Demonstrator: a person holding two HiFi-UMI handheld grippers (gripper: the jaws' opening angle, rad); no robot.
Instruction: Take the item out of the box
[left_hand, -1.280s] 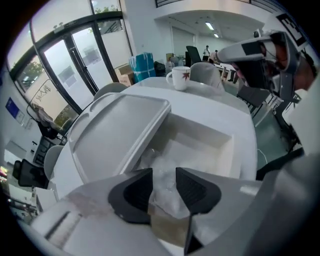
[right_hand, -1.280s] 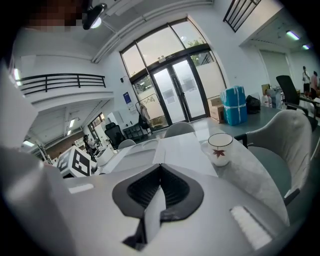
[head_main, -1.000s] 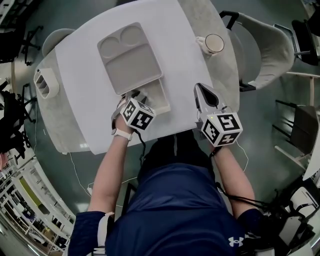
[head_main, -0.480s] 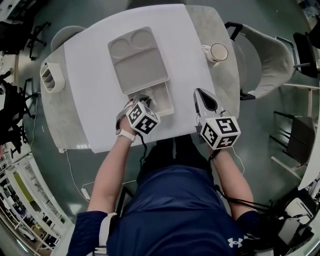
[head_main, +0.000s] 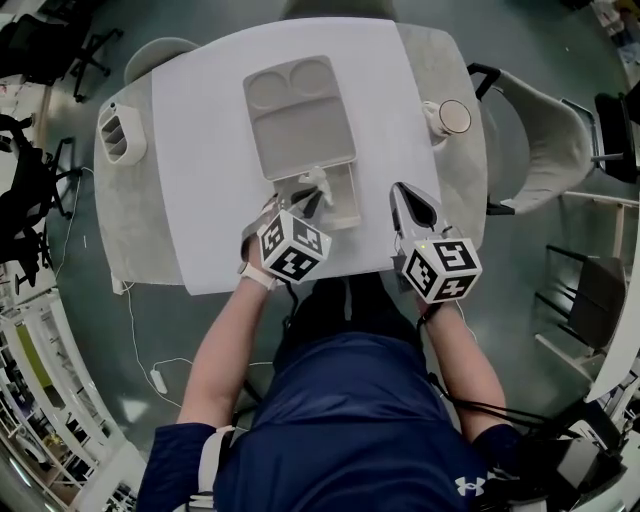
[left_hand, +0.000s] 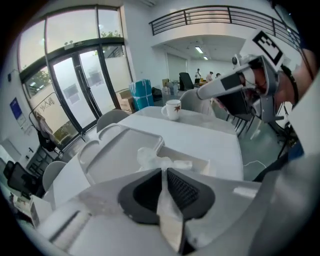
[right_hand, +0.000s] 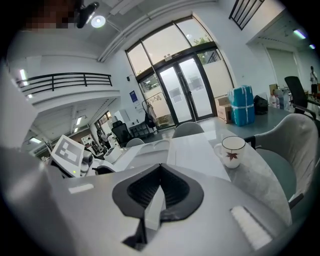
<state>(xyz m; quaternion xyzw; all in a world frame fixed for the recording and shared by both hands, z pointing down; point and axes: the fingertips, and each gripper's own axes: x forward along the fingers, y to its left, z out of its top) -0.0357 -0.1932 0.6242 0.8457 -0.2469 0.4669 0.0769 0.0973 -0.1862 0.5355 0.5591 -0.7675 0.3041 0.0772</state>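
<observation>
An open grey box lies on the white table (head_main: 200, 180), its lid (head_main: 300, 115) folded back and its shallow base (head_main: 348, 205) towards me. My left gripper (head_main: 305, 200) sits at the base's near left corner, shut on a clear plastic-wrapped item (head_main: 315, 180). In the left gripper view the left gripper (left_hand: 164, 172) pinches the wrap's thin edge, and the crumpled item (left_hand: 152, 159) rises above the base (left_hand: 205, 165). My right gripper (head_main: 412, 205) hovers to the right of the box, jaws together with nothing held; the right gripper (right_hand: 160, 187) points along the table.
A white mug (head_main: 452, 118) with a leaf print stands at the table's right edge, also in the right gripper view as the mug (right_hand: 231, 150). A white slotted holder (head_main: 122, 135) sits at the left edge. Grey chairs (head_main: 545, 140) surround the table.
The left gripper's jaws have shut on the wrapped item at the box's base and drawn back a little towards me. The right gripper has stayed beside the box.
</observation>
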